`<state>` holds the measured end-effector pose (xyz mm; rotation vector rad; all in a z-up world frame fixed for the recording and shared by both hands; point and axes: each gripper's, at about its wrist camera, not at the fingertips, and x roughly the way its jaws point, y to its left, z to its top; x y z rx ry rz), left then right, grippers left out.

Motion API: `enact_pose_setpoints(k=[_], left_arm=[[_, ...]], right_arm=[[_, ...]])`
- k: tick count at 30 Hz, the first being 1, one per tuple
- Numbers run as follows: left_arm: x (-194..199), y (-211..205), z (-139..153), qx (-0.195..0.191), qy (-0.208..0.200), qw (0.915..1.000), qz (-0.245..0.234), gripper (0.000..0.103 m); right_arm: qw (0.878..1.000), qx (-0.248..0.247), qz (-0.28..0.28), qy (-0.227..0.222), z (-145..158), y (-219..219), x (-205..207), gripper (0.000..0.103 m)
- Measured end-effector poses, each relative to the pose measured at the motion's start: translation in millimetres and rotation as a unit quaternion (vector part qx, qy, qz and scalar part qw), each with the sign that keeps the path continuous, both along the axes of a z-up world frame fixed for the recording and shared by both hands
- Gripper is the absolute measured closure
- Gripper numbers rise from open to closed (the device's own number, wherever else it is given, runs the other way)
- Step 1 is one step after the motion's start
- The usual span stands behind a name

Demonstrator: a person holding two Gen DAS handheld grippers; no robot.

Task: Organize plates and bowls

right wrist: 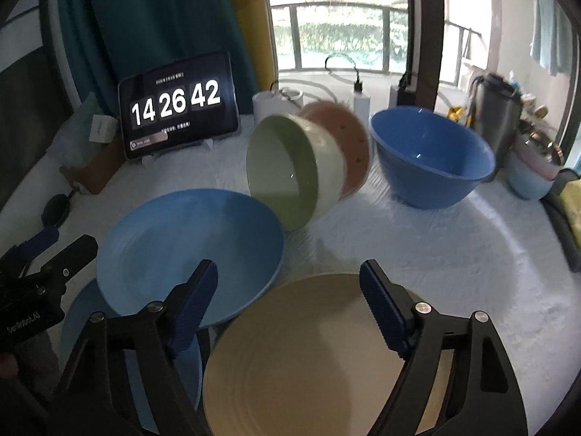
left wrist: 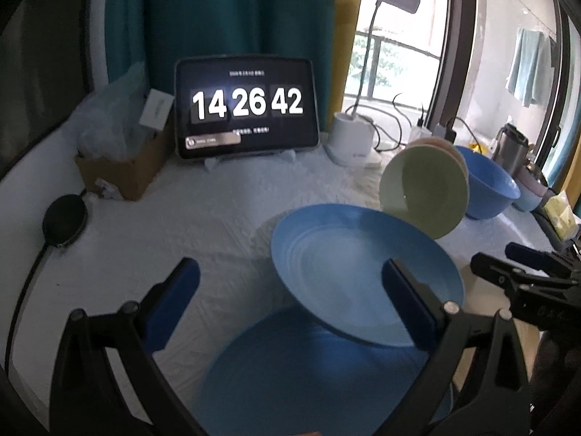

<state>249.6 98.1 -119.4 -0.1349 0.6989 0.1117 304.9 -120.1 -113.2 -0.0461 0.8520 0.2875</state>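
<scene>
Two black grippers with blue finger pads hover over a table covered in white cloth [right wrist: 417, 254]. The left gripper [left wrist: 290, 301] has its fingers spread wide, with nothing clamped; a tilted, shallow blue plastic plate [left wrist: 363, 272] sits between and beyond them, its near rim resting on a second, flat blue plate [left wrist: 308, 381] below. Whether the left gripper's right-hand pad touches the tilted plate's rim cannot be told. The right gripper [right wrist: 290, 301] also stands wide apart, holding nothing, above a round cream-coloured plate [right wrist: 308, 363] lying flat on the cloth just beside the blue plates. Behind the plates, a pale green plastic bowl [right wrist: 290, 170] lies tipped on its side with its opening toward the camera, nested against a pink bowl [right wrist: 348, 141] behind it. To their right a large, deep blue bowl [right wrist: 432, 156] stands upright. At the back, a tablet [right wrist: 178, 105] showing 14 26 42 leans by a teal curtain [left wrist: 236, 11], near a white desk lamp [left wrist: 354, 138].
</scene>
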Motion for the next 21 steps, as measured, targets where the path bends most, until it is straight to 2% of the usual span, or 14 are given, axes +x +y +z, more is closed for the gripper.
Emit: enact_pose_setpoints(k=[4, 6, 10, 15, 19, 21], left_arm=[[11, 0, -8, -0.004, 0.016, 0.9999, -0.001, 0.003], [16, 0, -12, -0.005, 0.024, 0.9997, 0.0, 0.013], [24, -1, -22, -0.008, 0.044, 0.999, 0.002, 0.017], [31, -2, -32, -0.014, 0.065, 0.9977, 0.009, 0.032], [36, -5, -40, -0.017, 0.082, 0.9964, 0.008, 0.04], [38, -6, -43, -0.025, 0.088, 0.9958, 0.006, 0.048]], right_arm=[[1.0, 0.01, 0.006, 0.022, -11, 3, 13, 0.027], [0.999, 0.013, 0.007, 0.031, -15, 3, 19, 0.031], [0.999, 0.016, 0.011, 0.044, -22, 7, 29, 0.041], [0.998, 0.021, 0.015, 0.06, -32, 10, 40, 0.046], [0.997, 0.024, 0.017, 0.066, -37, 12, 46, 0.055], [0.997, 0.025, 0.02, 0.069, -39, 13, 48, 0.059]])
